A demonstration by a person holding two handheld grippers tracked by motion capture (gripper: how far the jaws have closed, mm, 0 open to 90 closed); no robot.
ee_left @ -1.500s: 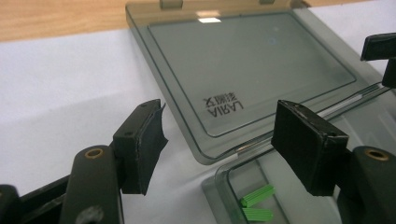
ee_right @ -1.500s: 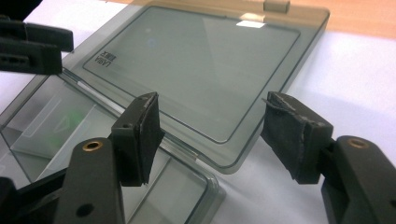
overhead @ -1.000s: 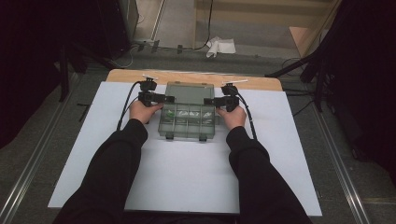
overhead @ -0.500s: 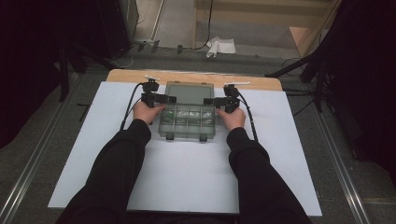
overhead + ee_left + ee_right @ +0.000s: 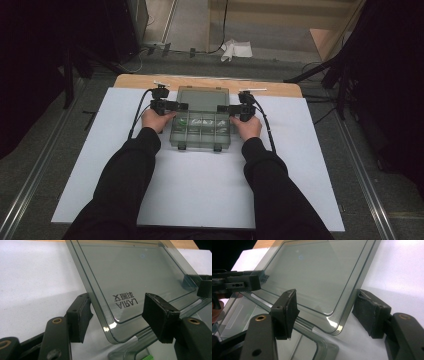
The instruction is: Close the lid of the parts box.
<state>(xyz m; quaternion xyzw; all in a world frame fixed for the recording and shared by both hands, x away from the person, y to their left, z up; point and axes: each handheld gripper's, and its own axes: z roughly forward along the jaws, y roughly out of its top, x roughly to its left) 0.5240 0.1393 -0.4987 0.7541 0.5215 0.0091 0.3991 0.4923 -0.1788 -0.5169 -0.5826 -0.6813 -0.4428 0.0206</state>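
Change since earlier frame: hands and box sit about where they were; left hand-held gripper (image 5: 183, 106) has just been narrowing its jaws, with the lid's corner between them; right hand-held gripper's gap barely altered
High view, box: organiser box (image 5: 202, 131) rests at the far middle of the white surface (image 5: 100, 150), its lid (image 5: 204, 96) raised toward the far edge; green bits show in the compartments
High view, hands: left hand (image 5: 158, 120) at the box's left side, right hand (image 5: 245, 126) at its right; each gripper reaches inward to a lid corner; right hand-held gripper (image 5: 223, 108) mirrors the left
Left gripper view, state: jaws spread astride the lid's (image 5: 140, 272) rounded corner; left pad (image 5: 83, 318) looks to touch the rim, right pad (image 5: 157, 315) stands off; no pinch yet
Left gripper view, look: smoky clear plastic, raised border, dark "AIRAJ" print seen mirrored, tilted up off the base
Right gripper view, state: jaws spread astride the other corner of the lid (image 5: 319, 272); both pads clear of it, nothing pinched; the left gripper's jaws (image 5: 259, 280) show at the far corner
Right gripper view, look: lid edge glossy and thin; base rim (image 5: 322, 345) clear below it
Doing it well: probably guide both corners together, level and slow, so the lid does not twist on its hinge; grip the rim squarely, as slick plastic may slip
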